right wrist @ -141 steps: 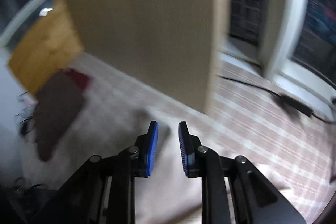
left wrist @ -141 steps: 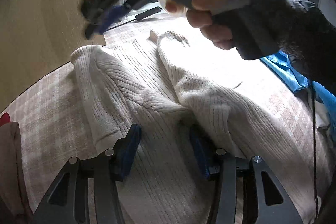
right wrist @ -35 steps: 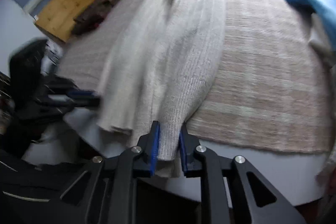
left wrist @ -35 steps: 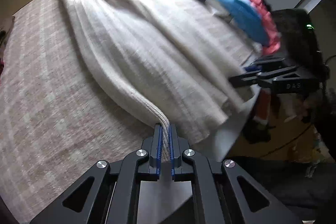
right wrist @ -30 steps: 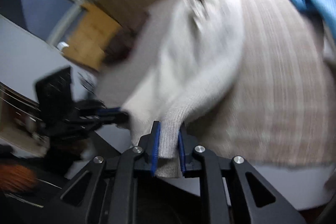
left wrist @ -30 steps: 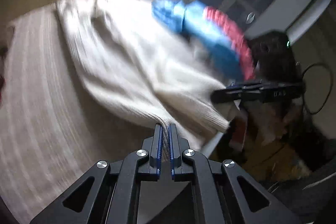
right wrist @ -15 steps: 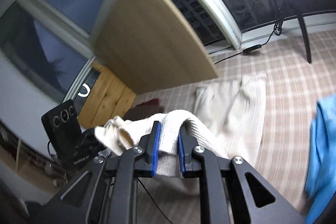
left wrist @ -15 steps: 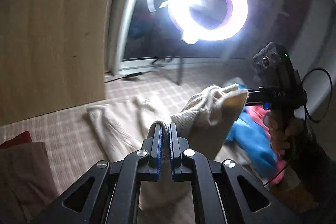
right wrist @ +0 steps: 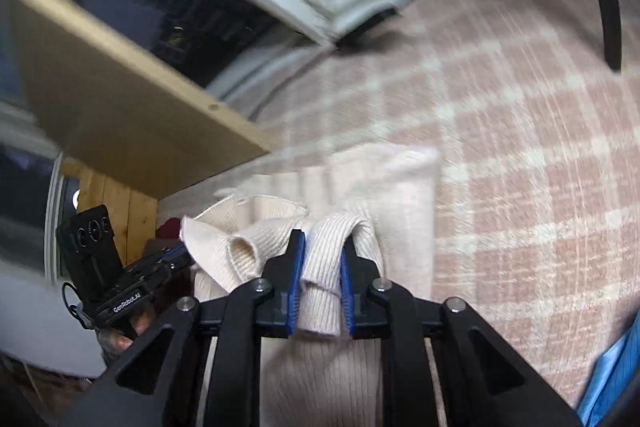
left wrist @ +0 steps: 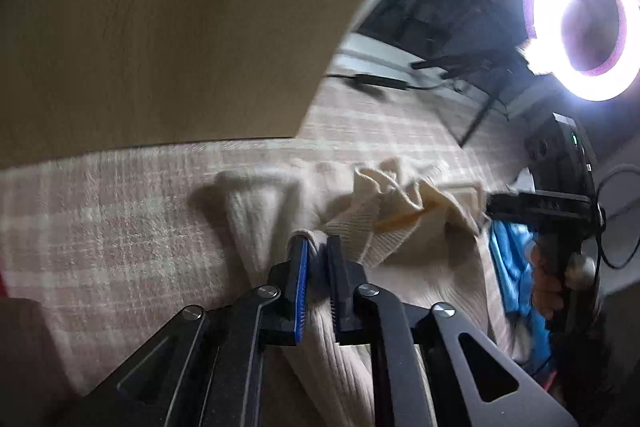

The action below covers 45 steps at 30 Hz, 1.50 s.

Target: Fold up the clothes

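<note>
A cream ribbed sweater [left wrist: 264,215] lies on the pink checked bedspread [left wrist: 100,219]. My left gripper [left wrist: 318,255] is shut on one corner of its hem, held above the far end of the sweater. My right gripper [right wrist: 322,255] is shut on the other hem corner [right wrist: 332,247], level with the left. The lifted hem sags in folds between them [left wrist: 400,203]. The sweater's far edge [right wrist: 384,163] rests flat ahead. The right gripper also shows in the left wrist view [left wrist: 536,207], and the left gripper in the right wrist view [right wrist: 160,259].
A wooden headboard [left wrist: 160,19] stands at the far left. A ring light [left wrist: 580,23] glares at the back by a dark window. Blue clothing [left wrist: 512,263] lies at the right. A dark red garment [right wrist: 168,227] lies at the left. A black cable [left wrist: 380,83] runs along the far edge.
Both grippers have carried the hem forward and down over the sweater toward its far end. The views have tilted down and closer to the bed.
</note>
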Motion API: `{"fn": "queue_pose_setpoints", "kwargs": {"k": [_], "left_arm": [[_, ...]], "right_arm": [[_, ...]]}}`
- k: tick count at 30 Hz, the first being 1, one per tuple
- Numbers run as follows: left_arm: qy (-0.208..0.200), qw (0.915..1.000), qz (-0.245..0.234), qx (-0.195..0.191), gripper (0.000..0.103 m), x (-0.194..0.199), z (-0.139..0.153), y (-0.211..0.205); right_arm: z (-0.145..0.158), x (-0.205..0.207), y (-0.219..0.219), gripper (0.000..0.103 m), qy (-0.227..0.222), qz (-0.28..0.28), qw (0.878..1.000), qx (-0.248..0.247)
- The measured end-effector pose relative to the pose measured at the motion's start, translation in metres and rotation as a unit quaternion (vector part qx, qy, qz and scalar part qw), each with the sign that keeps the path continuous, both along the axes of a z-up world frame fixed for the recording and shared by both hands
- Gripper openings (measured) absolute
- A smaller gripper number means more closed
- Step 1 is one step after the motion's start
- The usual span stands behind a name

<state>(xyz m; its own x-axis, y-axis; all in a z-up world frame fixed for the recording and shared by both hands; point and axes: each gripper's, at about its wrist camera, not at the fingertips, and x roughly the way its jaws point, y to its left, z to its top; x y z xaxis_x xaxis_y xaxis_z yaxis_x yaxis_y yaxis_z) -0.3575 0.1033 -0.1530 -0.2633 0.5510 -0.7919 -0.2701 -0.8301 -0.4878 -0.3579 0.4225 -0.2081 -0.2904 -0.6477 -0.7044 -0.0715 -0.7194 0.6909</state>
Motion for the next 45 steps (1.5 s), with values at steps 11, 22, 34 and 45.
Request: {"fn": "queue_pose_setpoints", "kwargs": {"k": [11,22,34,45], "left_arm": [[0.101,0.9944,-0.013,-0.026,0.032,0.031,0.045,-0.017],[0.076,0.9907,-0.052,-0.1,0.031,0.039,-0.004,0.018],[0.115,0.9903,-0.055,-0.056,0.005,0.043,0.026,0.006],[0.08,0.9925,-0.029,-0.088,0.031,0.021,0.008,-0.001]], "right_arm": [[0.086,0.042,0.011,0.052,0.144,0.023,0.981,0.13],[0.018,0.079,-0.036,0.052,0.107,0.134,0.973,0.157],[0.044,0.104,0.0,0.011,0.103,0.101,0.984,0.103],[0.057,0.057,0.009,0.067,0.129,0.086,0.968,0.195]]}}
